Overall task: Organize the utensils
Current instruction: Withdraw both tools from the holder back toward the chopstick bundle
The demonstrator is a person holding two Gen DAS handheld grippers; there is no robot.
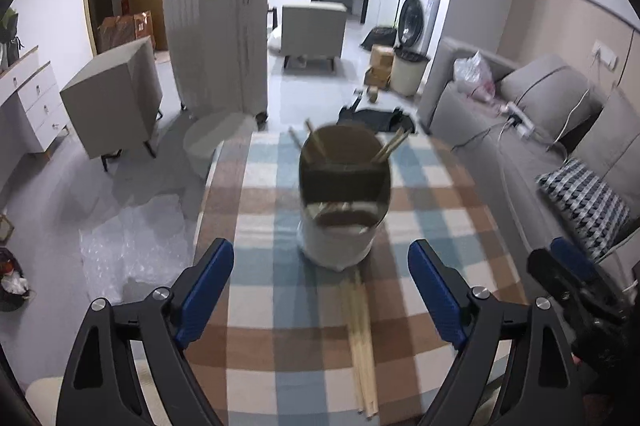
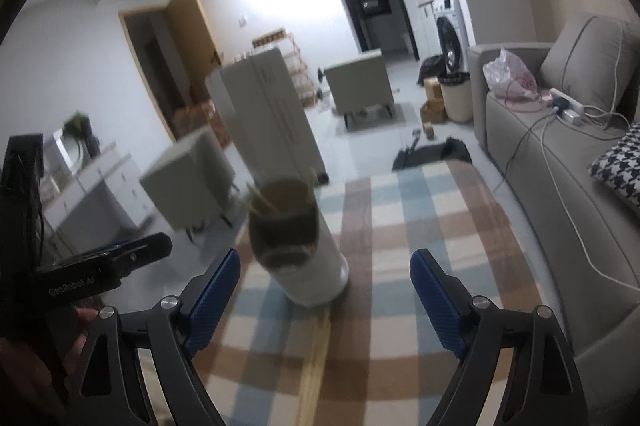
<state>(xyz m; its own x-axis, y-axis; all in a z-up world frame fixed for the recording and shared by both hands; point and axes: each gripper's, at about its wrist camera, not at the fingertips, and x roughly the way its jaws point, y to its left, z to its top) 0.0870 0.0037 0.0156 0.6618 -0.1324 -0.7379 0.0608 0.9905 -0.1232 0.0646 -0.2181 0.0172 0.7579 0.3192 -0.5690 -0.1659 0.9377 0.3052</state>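
Our left gripper [image 1: 321, 290] was spread wide and empty. Ahead stood the holder [image 1: 342, 201], some chopsticks already upright inside; loose chopsticks [image 1: 362, 338] lay on the tablecloth [image 1: 440, 193] before it, awaiting pickup. Our right gripper [image 2: 326, 292] gaped equally wide, empty too.

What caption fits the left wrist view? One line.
Open left gripper above loose chopsticks lying before the utensil holder on a checked tablecloth.
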